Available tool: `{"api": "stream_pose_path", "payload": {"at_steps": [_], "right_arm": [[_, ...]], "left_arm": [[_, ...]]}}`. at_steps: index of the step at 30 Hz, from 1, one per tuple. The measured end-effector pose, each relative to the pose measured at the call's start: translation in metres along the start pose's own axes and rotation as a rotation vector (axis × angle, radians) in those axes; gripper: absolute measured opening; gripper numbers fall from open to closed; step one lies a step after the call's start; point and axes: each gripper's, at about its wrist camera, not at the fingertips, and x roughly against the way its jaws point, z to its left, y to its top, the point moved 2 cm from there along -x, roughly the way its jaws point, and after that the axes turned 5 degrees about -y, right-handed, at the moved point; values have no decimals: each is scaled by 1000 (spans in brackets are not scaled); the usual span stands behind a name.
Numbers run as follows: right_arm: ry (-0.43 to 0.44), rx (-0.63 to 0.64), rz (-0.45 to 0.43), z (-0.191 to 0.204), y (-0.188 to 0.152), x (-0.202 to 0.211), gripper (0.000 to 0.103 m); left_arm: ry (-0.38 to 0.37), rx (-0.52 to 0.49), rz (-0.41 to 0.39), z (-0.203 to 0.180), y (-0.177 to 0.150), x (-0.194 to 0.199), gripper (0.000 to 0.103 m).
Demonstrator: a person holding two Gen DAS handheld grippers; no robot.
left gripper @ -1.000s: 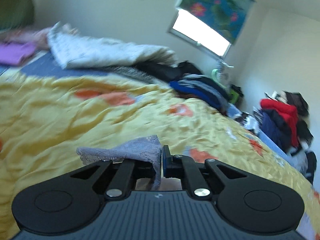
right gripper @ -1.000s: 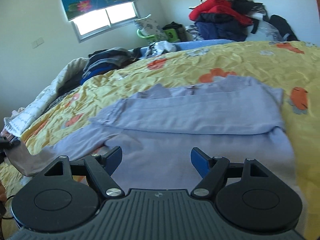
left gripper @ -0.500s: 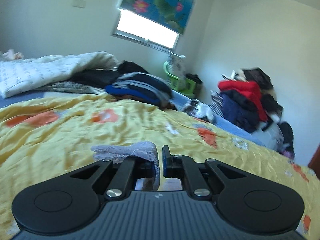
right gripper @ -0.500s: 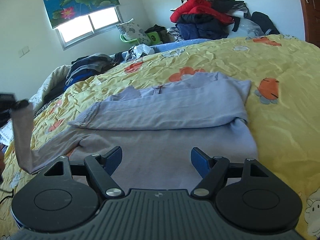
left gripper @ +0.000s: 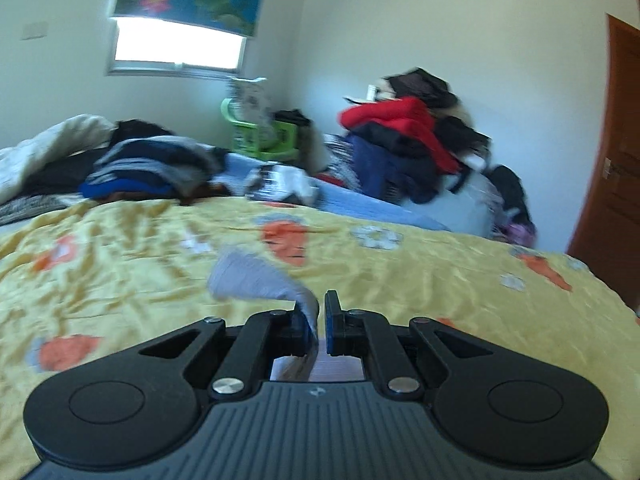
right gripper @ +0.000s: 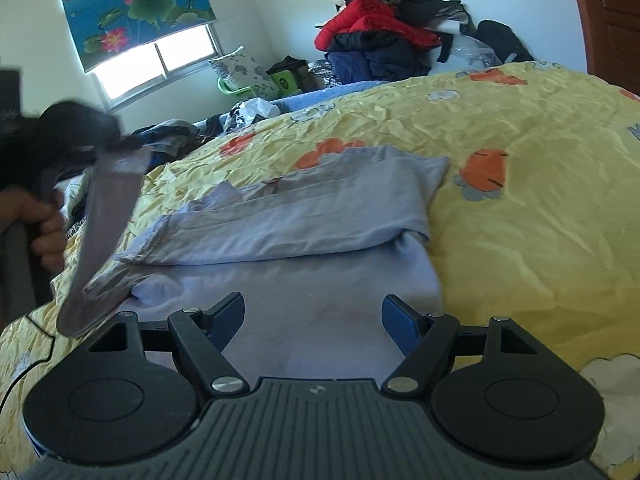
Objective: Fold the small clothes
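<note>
Landmark: lilac garment (right gripper: 304, 240), spread on the yellow quilt (right gripper: 540, 208).

Nearest: right gripper (right gripper: 313, 320) hovers over the garment's near hem, jaws wide apart, nothing between the blue pads. Probably parked there to pin or catch the body while the other hand folds.

Left of the garment: left gripper (left gripper: 318, 326) is clamped on the sleeve cuff (left gripper: 256, 280); in the right wrist view the sleeve (right gripper: 106, 240) hangs from it as a taut strip, lifted clear of the quilt. A hand (right gripper: 44, 228) holds that tool. Held high presumably so the sleeve can swing over the body without dragging.

On the garment itself: the other sleeve already lies folded across the chest.

Beyond the garment: clothes pile (right gripper: 384, 36) against the far wall.

Change from a second ago: the sleeve then lay flat along the quilt; now it is raised and carried in toward the body. Right gripper opening unchanged.
</note>
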Motion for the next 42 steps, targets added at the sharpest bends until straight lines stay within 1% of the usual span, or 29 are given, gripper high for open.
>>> {"api": "stream_pose_path", "payload": {"at_steps": [9,12,14,16,18,20,21,22,24,25,26,27,28,29,30,33,35,37,38,39,40,42], "right_arm": [[-38,-35,-12,-26,-2,11,79],[-50,-51,-17,-35,-2,15,79],[-43,-62,-23,-40,-1,18,79],[-33,-67,-32,-43,0,21,79],[-30,-78,-32,-46,4,21,79],[5,-102,-38,-46,12,19,80],[39,-115,-50,-44,18,17,80],[69,-124,-63,-41,23,16,80],[148,-152,-76,-33,37,6,80],[191,-166,-74,-28,43,-3,80],[230,-179,-57,-25,49,-14,79],[260,-198,-27,-19,54,-29,77],[276,-213,-6,-14,59,-43,76],[290,-231,20,-10,62,-59,73],[296,-256,60,-8,64,-75,66],[330,-344,162,0,67,-114,58],[344,-368,200,10,66,-132,57],[329,-363,203,23,64,-142,51],[304,-346,199,31,66,-146,34],[290,-331,196,38,67,-149,11],[271,-323,193,44,68,-153,3],[244,-308,170,47,72,-156,4]], "left_arm": [[-158,-151,18,-106,-8,-18,7],[-196,-166,56,-129,-15,-24,7],[-202,-174,79,-135,-22,-24,7],[-184,-210,90,-138,-27,-24,7],[-165,-218,105,-132,-29,-23,7],[-157,-182,133,-116,-27,-22,11],[-148,-157,152,-103,-26,-22,12],[-124,-124,172,-88,-24,-20,13],[-76,-57,198,-58,-24,-16,20],[-50,-20,205,-40,-26,-13,31],[-25,5,205,-26,-27,-8,44],[4,22,192,-12,-30,-1,52],[26,24,173,-2,-32,7,64],[48,13,152,5,-35,16,69],[67,-3,137,11,-38,24,70],[89,-36,124,24,-50,43,73],[85,-35,126,31,-58,52,77],[72,-33,138,33,-67,57,77],[60,-38,147,33,-71,59,77],[51,-44,156,32,-75,61,77],[45,-49,166,30,-78,60,77],[31,-67,183,25,-84,58,77]]}}
